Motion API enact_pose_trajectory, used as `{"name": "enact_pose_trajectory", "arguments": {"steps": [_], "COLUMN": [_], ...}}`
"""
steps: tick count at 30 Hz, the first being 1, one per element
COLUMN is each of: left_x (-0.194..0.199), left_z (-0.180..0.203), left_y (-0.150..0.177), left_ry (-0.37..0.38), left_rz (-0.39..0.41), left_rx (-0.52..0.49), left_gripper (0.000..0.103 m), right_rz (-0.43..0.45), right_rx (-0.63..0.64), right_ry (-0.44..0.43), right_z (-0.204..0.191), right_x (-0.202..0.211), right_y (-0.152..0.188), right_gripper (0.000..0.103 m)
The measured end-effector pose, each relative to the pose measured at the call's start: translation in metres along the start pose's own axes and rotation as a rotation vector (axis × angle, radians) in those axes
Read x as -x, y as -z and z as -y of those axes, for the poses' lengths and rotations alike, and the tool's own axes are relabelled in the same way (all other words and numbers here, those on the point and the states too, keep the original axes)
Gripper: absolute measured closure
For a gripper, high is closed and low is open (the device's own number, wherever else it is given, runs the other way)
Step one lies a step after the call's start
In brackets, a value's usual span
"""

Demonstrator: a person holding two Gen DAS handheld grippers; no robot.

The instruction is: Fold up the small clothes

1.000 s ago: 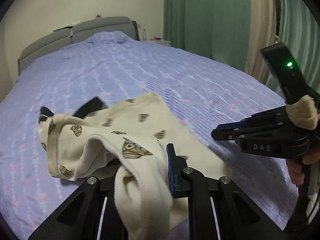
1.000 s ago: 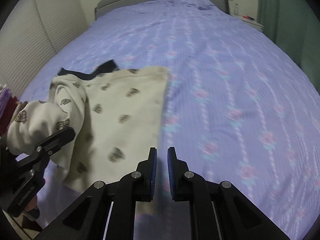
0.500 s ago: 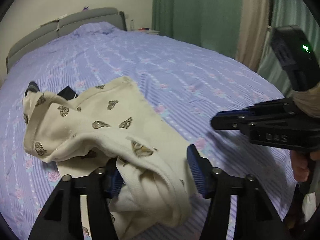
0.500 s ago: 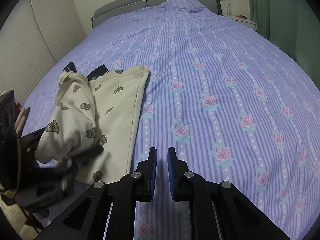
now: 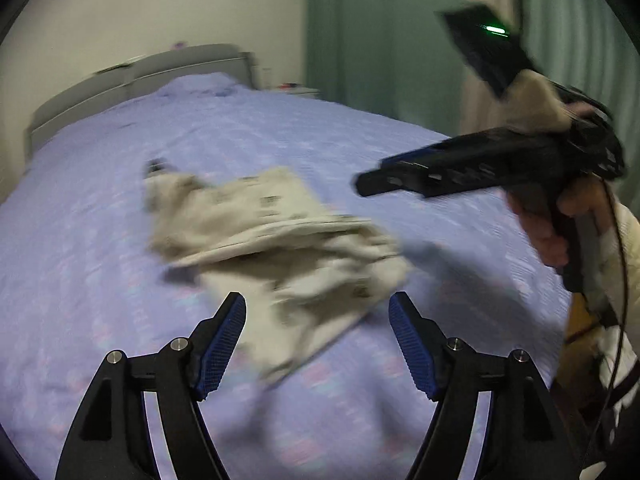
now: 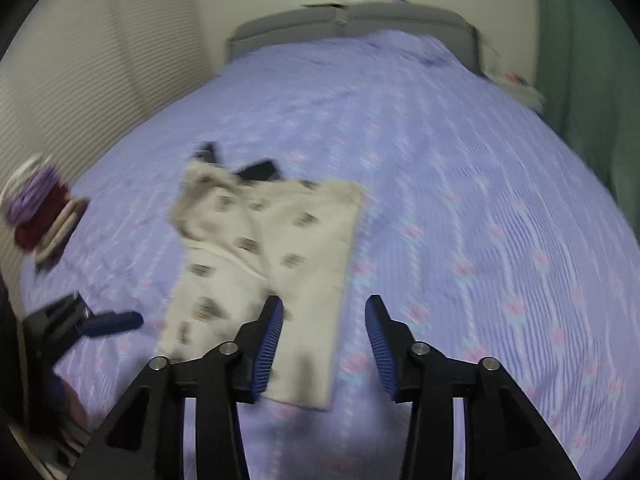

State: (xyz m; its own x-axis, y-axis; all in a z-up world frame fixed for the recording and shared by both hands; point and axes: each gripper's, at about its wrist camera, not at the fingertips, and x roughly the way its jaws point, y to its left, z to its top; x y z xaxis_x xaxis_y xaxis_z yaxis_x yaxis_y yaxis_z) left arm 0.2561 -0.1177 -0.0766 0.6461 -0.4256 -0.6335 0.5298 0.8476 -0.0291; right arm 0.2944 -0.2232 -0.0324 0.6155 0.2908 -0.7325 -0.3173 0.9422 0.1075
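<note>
**On the bed, a small printed garment lies loose between two opening grippers**

On the left of the right wrist view, a stack of folded cloth [image 6: 40, 216] in purple, dark red and cream sits at the bed's edge, in front of a ribbed pale wall. Just right of it lies the cream garment [image 6: 276, 264], printed with small dark motifs too blurred to make out; no writing can be read anywhere in these frames. The garment is partly folded over itself and rests flat on the purple bedsheet [image 6: 480, 200], which is striped and dotted with pink roses. Something black pokes out from under its far end.

The left gripper [image 5: 316, 340] hangs over the garment's near end, its jaws opening, blue pads spread wide and clear of the cloth. The right gripper [image 6: 324, 340] is also opening, with the garment's lower edge seen below and between the pads but not pinched.

Farther back, a grey headboard [image 6: 360, 20] closes the bed. Green curtains [image 5: 380, 40] hang at the right, and a hand [image 5: 552, 224] grips the right gripper's handle.
</note>
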Motion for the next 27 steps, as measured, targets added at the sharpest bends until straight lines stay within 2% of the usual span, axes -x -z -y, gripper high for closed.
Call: {"name": "enact_pose_trajectory", "arguments": {"steps": [3,6,10,13,15,22,27], "left_x": [0.010,0.015,0.025,0.033,0.038,0.038,0.036], "left_z": [-0.028,-0.051,-0.072,-0.089,-0.105,-0.163,-0.181], "left_y": [0.005,0.012,0.024,0.034,0.041,0.045,0.043], "left_ry": [-0.078,-0.130,-0.165,-0.188,-0.213,-0.264,-0.293], "left_rz": [0.013,0.024,0.046,0.052,0.055,0.034,0.046], "left_rx": [0.047,0.087,0.145,0.178,0.208,0.410,0.440], "left_gripper": [0.030,0.030,0.030,0.030,0.030,0.030,0.030], "right_rz": [-0.007,-0.055,-0.121,-0.115,-0.098,-0.109,-0.111], "right_rx": [0.148,0.296,0.416,0.402,0.391,0.322,0.315], "right_ry": [-0.041,-0.068,-0.021,0.054,0.089,0.201,0.309], "right_z": [-0.044,-0.088,-0.138,-0.162,-0.168,-0.173,-0.176], "right_x": [-0.008,-0.029,-0.065,-0.085,-0.094,-0.125,-0.143], "right_y": [-0.015,-0.028,-0.041,-0.044,-0.044,-0.048,-0.050], "right_gripper": [0.059,0.058,0.058,0.054,0.040,0.040,0.040]}}
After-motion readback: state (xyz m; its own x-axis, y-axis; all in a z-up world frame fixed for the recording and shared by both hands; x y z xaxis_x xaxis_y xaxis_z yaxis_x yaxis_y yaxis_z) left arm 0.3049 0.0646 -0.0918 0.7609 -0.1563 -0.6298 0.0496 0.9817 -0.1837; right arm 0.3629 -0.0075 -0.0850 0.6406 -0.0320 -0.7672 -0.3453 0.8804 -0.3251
